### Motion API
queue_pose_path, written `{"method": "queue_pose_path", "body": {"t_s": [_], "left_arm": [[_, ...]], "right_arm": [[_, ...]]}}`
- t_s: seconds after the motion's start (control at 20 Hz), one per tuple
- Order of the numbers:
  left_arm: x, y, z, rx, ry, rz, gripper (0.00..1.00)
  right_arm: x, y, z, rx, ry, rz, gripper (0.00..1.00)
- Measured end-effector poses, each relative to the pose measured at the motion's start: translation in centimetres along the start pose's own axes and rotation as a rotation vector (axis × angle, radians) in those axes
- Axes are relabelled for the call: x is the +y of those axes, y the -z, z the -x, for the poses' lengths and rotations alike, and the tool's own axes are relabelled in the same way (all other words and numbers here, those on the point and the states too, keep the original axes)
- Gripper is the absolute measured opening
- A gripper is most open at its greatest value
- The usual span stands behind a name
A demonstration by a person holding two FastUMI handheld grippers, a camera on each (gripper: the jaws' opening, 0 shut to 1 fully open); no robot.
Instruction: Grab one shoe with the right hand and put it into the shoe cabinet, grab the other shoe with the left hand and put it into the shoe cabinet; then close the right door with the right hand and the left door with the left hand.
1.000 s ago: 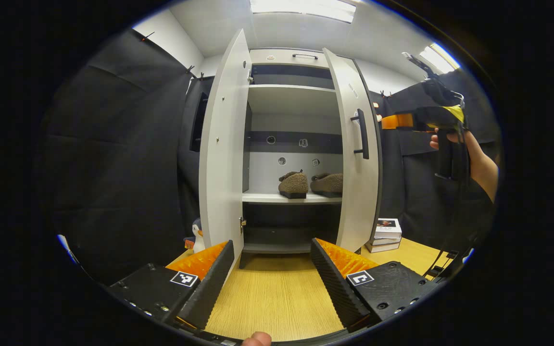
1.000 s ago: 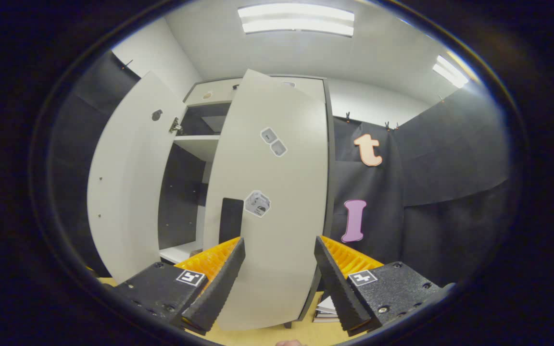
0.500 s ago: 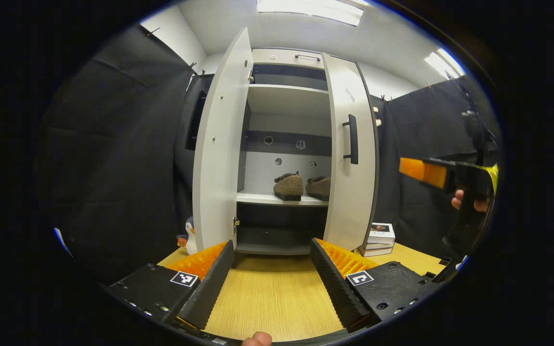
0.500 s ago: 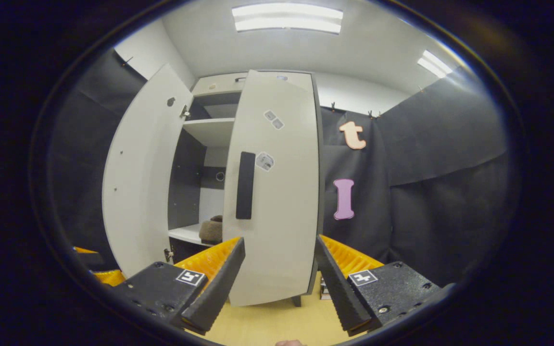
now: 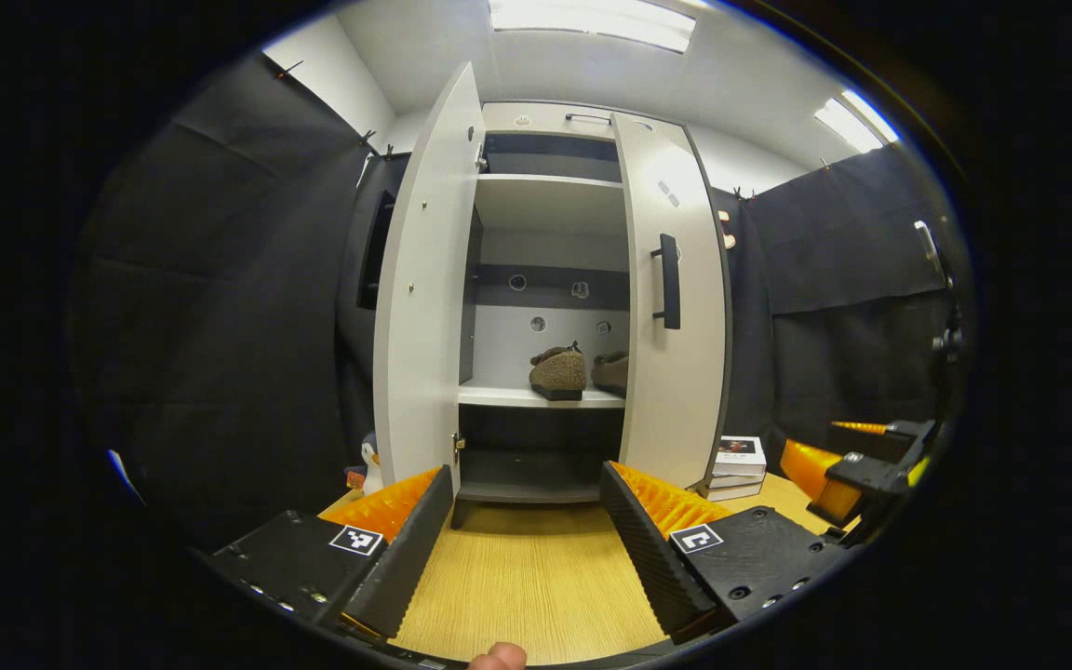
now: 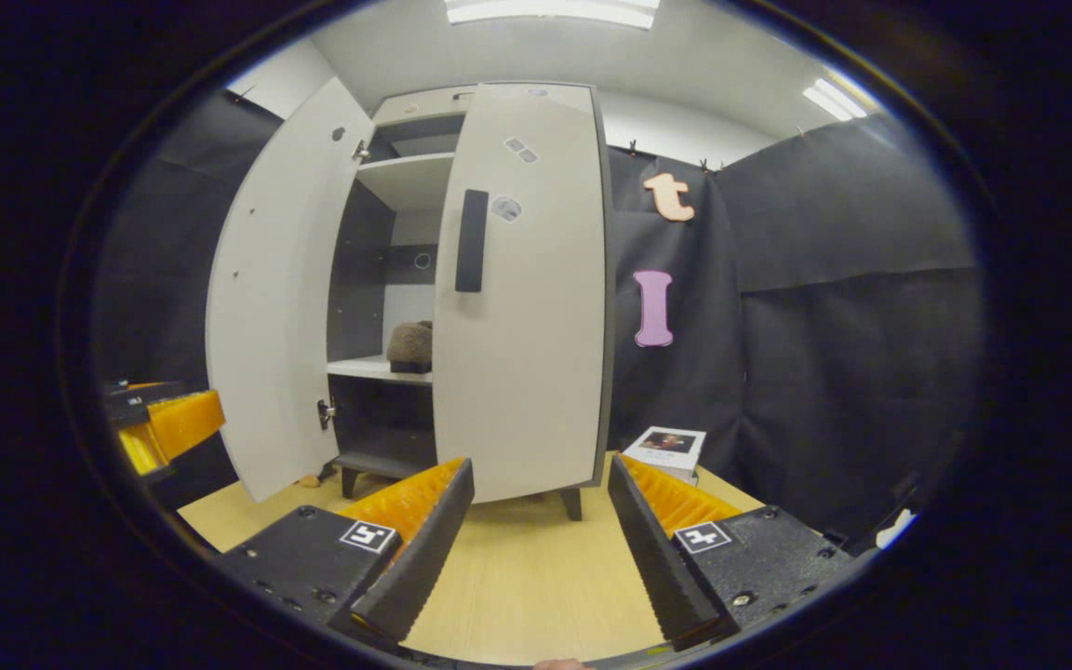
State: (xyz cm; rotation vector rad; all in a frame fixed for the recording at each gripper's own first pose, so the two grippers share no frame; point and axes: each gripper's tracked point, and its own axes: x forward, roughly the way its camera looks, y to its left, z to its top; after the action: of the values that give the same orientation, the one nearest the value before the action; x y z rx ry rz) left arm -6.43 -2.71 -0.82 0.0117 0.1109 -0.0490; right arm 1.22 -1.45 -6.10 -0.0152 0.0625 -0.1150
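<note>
The white shoe cabinet stands ahead with its left door [image 5: 420, 279] wide open. Its right door [image 5: 676, 316] with a dark handle [image 5: 668, 281] is swung in over the right half. Two brown fuzzy shoes sit on the middle shelf [image 5: 536, 397]: one [image 5: 558, 370] in full sight, the other [image 5: 610, 370] partly behind the right door. My left gripper [image 5: 527, 473] is open and holds nothing, low over the wooden floor, well back from the cabinet. My right gripper [image 6: 541, 463] is open too, facing the right door [image 6: 522, 307] from a distance; one shoe [image 6: 410, 344] shows past the door's edge.
A stack of books [image 5: 733, 461] lies on the wooden floor [image 5: 527, 577] right of the cabinet. A small penguin toy [image 5: 368, 465] stands by the left door's foot. Black cloth walls close in both sides. The right gripper [image 5: 829, 448] hangs low at the right.
The right door has swung in from half open to nearly shut. The right gripper has let off it, pulled back and dropped low. The left gripper has barely moved.
</note>
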Motion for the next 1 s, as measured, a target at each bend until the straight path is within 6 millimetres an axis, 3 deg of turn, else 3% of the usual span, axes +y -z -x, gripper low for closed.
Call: {"method": "queue_pose_path", "body": {"t_s": [0.15,0.3,0.4,0.55,0.75,1.0], "left_arm": [[0.6,-1.1,0.5,-0.022,-0.017,0.014,0.96],[2.7,-3.2,0.5,-0.054,-0.054,0.036,0.96],[5.5,-5.5,0.2,-0.098,-0.107,0.012,1.00],[11.3,-8.9,-0.4,-0.146,-0.233,-0.036,0.95],[17.7,-11.7,-1.9,-0.182,-0.322,-0.015,0.95],[23.0,-13.7,-4.7,-0.203,-0.374,0.084,0.95]], "right_arm": [[-0.5,1.9,-0.1,0.029,0.018,0.019,0.96],[-0.4,2.0,0.0,0.037,0.008,0.017,0.94],[-0.3,2.1,0.2,0.038,0.006,0.007,0.94],[0.7,2.1,0.7,0.032,-0.024,0.002,0.94],[0.9,2.1,1.1,0.034,-0.041,0.007,0.94],[0.7,2.3,1.5,0.041,-0.042,0.011,0.95]]}}
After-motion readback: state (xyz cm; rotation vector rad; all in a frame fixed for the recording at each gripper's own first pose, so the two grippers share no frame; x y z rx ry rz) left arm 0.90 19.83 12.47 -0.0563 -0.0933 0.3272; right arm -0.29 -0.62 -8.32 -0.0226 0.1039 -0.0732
